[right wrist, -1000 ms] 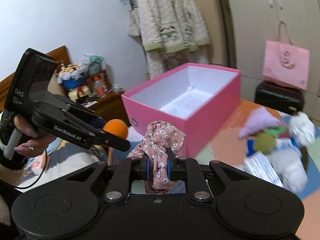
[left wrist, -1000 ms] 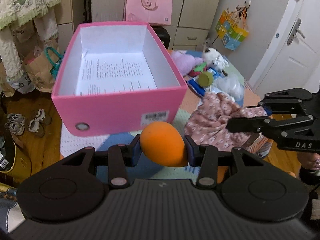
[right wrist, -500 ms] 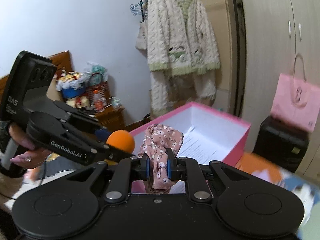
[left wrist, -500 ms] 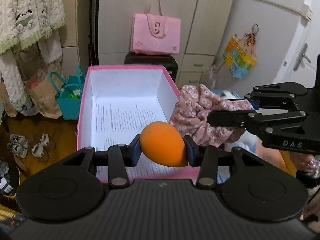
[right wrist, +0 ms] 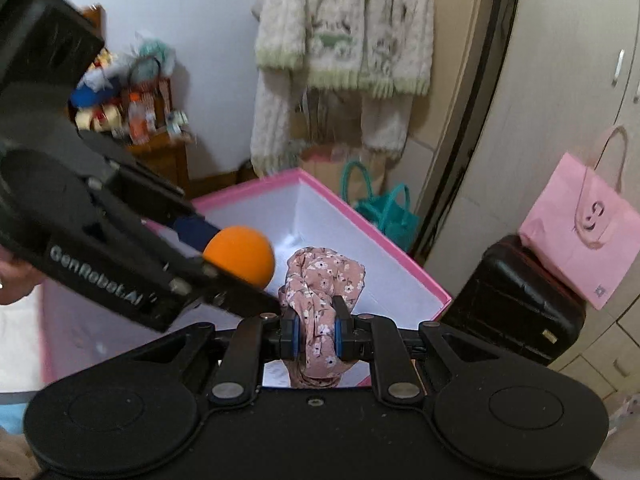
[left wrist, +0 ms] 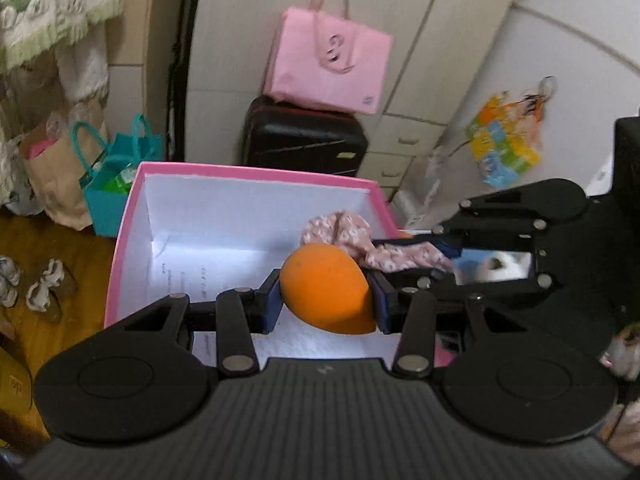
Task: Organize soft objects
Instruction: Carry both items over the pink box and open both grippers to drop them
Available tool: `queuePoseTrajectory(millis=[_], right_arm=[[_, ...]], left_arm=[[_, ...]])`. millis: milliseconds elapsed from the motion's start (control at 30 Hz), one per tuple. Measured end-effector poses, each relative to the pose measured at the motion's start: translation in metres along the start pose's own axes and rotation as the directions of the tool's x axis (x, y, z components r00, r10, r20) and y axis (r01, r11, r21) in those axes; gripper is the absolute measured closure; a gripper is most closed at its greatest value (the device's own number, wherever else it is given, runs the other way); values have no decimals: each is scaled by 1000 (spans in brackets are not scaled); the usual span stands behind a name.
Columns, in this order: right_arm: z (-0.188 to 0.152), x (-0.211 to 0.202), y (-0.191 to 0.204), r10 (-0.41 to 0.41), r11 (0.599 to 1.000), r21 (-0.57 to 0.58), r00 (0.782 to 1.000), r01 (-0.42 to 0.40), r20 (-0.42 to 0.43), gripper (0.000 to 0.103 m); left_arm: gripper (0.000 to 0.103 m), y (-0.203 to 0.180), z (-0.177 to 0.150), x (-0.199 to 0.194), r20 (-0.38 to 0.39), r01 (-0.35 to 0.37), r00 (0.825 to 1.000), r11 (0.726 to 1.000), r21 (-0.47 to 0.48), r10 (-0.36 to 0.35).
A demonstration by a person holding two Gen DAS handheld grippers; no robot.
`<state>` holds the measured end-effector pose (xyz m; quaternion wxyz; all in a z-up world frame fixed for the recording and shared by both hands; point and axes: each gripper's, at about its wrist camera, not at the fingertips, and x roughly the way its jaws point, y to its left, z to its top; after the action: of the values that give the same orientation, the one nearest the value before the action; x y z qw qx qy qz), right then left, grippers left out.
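My left gripper point(left wrist: 326, 298) is shut on an orange egg-shaped sponge point(left wrist: 326, 294) and hangs over the open pink box point(left wrist: 256, 170), whose white floor carries a printed sheet. My right gripper point(right wrist: 315, 334) is shut on a bunched pink floral cloth point(right wrist: 320, 280), also held above the box point(right wrist: 400, 252). In the right wrist view the left gripper point(right wrist: 240, 270) comes in from the left with the sponge point(right wrist: 240, 254) just beside the cloth. In the left wrist view the right gripper point(left wrist: 404, 258) enters from the right with the cloth point(left wrist: 348, 232) behind the sponge.
Behind the box stand a black suitcase point(left wrist: 304, 136) with a pink paper bag point(left wrist: 330, 64) on top, and a teal bag point(left wrist: 116, 184) at its far left. A cream cardigan point(right wrist: 348, 40) hangs on the wardrobe. Shoes point(left wrist: 44, 286) lie on the wooden floor at left.
Both grippers have travelled forward from in front of the box to above its inside, each keeping its object. The table with the other soft things has dropped out of sight.
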<state>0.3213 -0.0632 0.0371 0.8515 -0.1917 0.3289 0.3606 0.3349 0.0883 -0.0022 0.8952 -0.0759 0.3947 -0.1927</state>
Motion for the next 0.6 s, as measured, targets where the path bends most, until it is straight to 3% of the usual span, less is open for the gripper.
queuePoseTrajectory(millis=[200,300,433,600], right_arm=[[6,53,-6,-23,998,-60,995,17,-101,85],[6,68,2,-36,991,-135,991,19,-130,85],[7,82,2,-30,986,-168,986,2,-166,85],[7,96,2,-68,980,-195,981,31,-183,81]], left_arm=[[59,35,3,43,-59,-102,994,984,-146,94],[59,40,1,54,-82,-158,985,980,-122,149],[59,38,-1,65,-114,-154,983,983,-103,142],[56,38,0,74,-124,-205,973,976,-71,195]])
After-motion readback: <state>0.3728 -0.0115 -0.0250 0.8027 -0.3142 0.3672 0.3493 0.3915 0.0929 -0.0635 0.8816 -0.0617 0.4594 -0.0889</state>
